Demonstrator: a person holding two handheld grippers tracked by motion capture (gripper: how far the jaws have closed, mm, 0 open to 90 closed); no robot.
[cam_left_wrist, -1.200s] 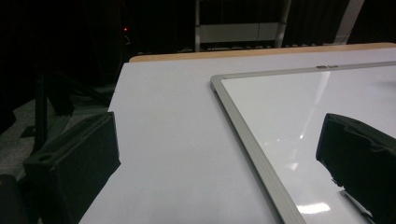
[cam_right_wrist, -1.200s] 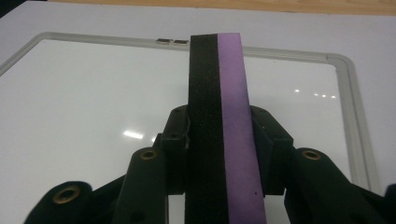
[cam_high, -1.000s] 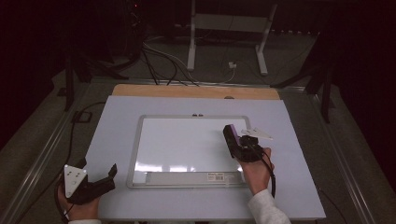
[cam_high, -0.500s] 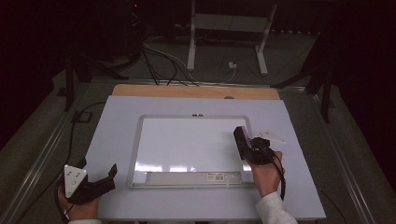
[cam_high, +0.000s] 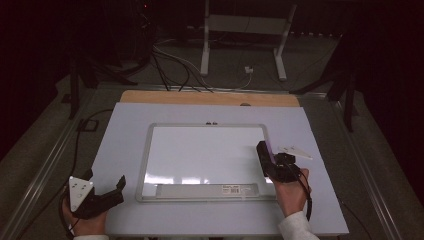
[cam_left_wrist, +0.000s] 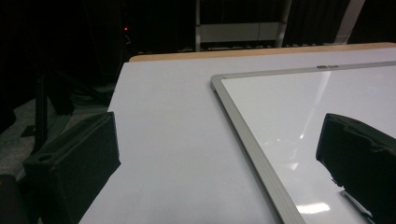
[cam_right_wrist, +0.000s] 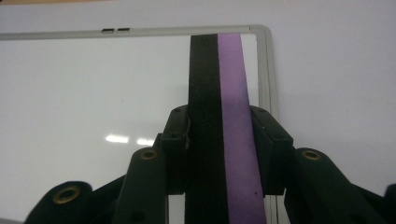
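A white whiteboard (cam_high: 200, 155) with a grey frame lies flat in the middle of the table. My right gripper (cam_high: 263, 151) is over the board's right edge, shut on an eraser (cam_high: 266, 150) that has a black felt side and a purple side. In the right gripper view the eraser (cam_right_wrist: 219, 116) stands on edge between the jaws of the right gripper (cam_right_wrist: 219, 140), pointing at the whiteboard's (cam_right_wrist: 93, 84) far right corner. My left gripper (cam_high: 106, 179) rests open near the front left table corner, left of the board. Between its wide jaws in the left gripper view (cam_left_wrist: 217, 158) there is nothing; the whiteboard (cam_left_wrist: 327, 102) lies to its right.
A white mat (cam_high: 320, 130) covers the table, with a wooden strip (cam_high: 210, 98) along the far edge. Beyond the table, cables (cam_high: 170, 65) and a white stand's legs (cam_high: 205, 45) sit on the dark floor. A cable (cam_high: 80, 135) runs off the left side.
My right gripper has slid the eraser rightward and toward me across the board, ending at its right edge. The left gripper has stayed put.
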